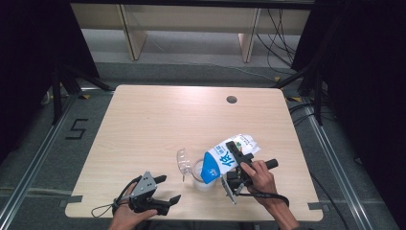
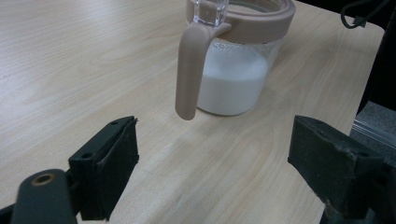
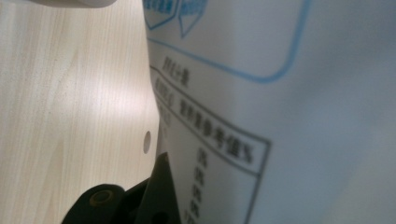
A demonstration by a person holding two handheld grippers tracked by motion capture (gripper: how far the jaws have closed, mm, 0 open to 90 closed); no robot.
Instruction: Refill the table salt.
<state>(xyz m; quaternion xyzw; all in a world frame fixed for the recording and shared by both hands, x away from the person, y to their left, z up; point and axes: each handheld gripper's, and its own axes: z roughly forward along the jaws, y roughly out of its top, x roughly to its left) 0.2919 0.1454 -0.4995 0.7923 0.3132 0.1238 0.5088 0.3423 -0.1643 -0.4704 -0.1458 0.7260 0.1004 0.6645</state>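
right claw [image 1: 238, 160] clenching tilted milk carton [image 1: 221, 162] | left claw [image 1: 165, 189] released (idle) | jar [image 1: 200, 173] beneath carton

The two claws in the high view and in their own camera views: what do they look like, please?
The left claw is black, with a grey three-cornered plate on top and a thin black cable looping from it. Its two jaws are blocky, with flat dark pads and a brass-coloured screw hole. The right claw is black too, with a round handle and a black cable.
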